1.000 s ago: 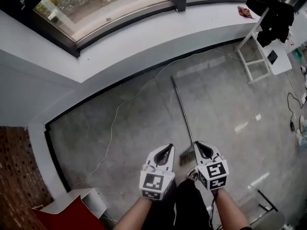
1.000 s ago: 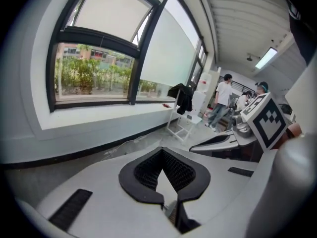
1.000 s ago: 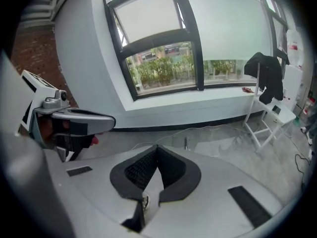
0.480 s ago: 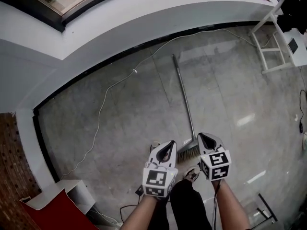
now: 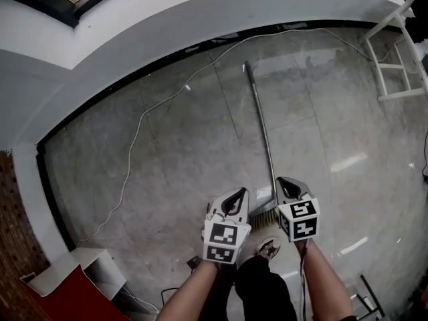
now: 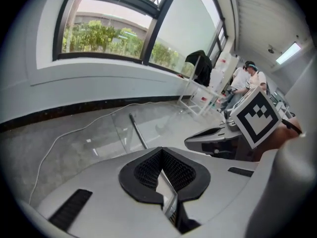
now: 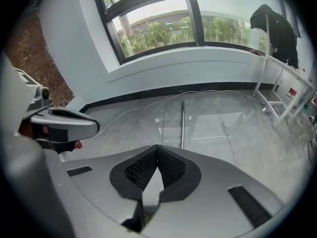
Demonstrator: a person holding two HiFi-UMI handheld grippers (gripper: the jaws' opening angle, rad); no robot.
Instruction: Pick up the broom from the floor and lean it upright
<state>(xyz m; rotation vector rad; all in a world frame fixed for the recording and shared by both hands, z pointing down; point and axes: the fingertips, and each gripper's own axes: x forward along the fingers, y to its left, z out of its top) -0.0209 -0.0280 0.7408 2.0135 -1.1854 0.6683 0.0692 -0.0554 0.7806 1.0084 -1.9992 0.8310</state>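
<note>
White cable (image 5: 137,136) trails near the broom (image 5: 259,122) (white rack (image 5: 401,94) well apart).

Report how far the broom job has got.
Done: nothing; the broom lies flat on the floor. In hand: left gripper and right gripper, both shut and empty, hang above its bristle end. To do: grasp the handle, lift it, lean it upright.

No word, number or brand can be read anywhere. The only printed signs are the black-and-white square markers (image 5: 226,236) on the cubes behind the jaws of the left gripper (image 5: 238,194) and the right gripper (image 5: 285,182): block patterns, not letters. A red label (image 7: 292,91) on the white rack (image 7: 264,63), far ahead and right of the right gripper, is too small to read.
</note>
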